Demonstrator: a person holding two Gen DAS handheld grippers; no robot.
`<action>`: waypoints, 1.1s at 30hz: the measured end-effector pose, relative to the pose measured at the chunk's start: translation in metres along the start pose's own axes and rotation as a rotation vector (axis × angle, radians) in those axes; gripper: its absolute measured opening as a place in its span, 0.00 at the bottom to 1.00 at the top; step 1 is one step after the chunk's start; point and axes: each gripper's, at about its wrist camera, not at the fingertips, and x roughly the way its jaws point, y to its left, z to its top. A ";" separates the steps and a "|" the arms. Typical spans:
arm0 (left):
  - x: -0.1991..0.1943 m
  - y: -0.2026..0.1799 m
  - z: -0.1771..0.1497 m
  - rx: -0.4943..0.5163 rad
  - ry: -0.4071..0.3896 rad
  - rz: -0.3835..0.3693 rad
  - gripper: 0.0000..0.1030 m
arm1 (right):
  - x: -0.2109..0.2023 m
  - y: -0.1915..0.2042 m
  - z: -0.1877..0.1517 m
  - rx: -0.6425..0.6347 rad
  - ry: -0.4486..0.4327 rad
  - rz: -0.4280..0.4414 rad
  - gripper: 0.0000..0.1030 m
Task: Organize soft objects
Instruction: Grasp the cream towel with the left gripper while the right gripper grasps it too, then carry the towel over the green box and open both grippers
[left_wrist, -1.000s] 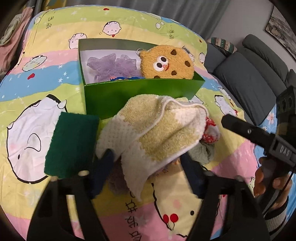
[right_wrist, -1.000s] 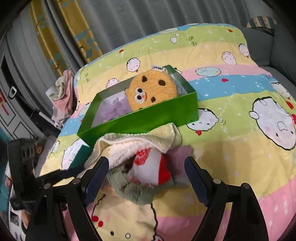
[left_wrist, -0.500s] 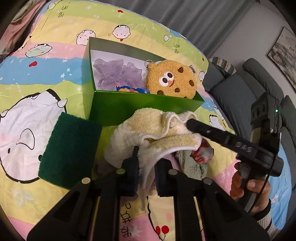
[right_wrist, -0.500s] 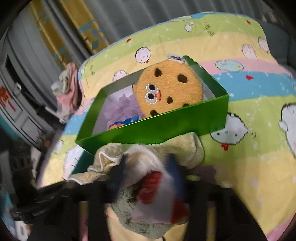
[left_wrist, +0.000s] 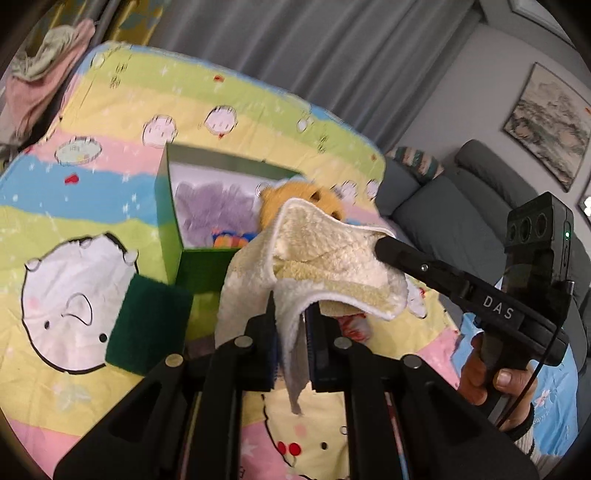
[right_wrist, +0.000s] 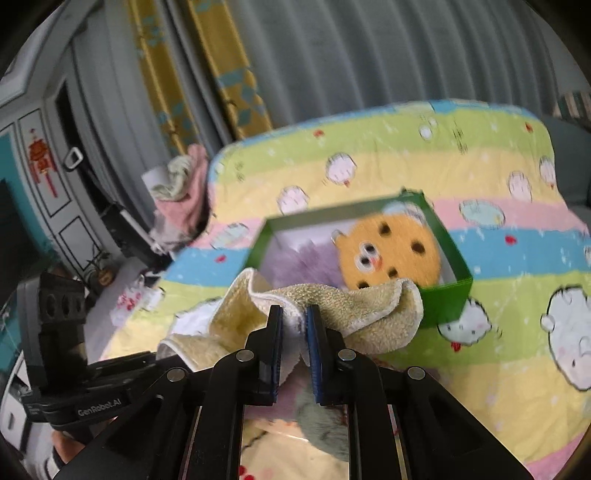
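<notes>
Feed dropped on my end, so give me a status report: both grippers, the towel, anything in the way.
Left gripper shut on yellow-and-white terry towel. Right gripper closing on same towel. Towel held up before green box. Nothing blocking.

Your left gripper has clamped onto one edge of the yellow towel, and your right gripper, its jaws closing, pinches the other. Stretched between them, the towel has apparently lifted off the bedspread.
</notes>
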 end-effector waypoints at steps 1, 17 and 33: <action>-0.006 -0.002 0.001 0.006 -0.014 -0.008 0.09 | -0.005 0.005 0.003 -0.008 -0.014 0.006 0.14; -0.035 -0.017 0.053 0.071 -0.107 0.044 0.09 | -0.026 0.039 0.047 -0.120 -0.109 0.026 0.14; 0.032 -0.020 0.114 0.100 -0.049 0.109 0.09 | 0.018 0.020 0.091 -0.128 -0.131 -0.003 0.14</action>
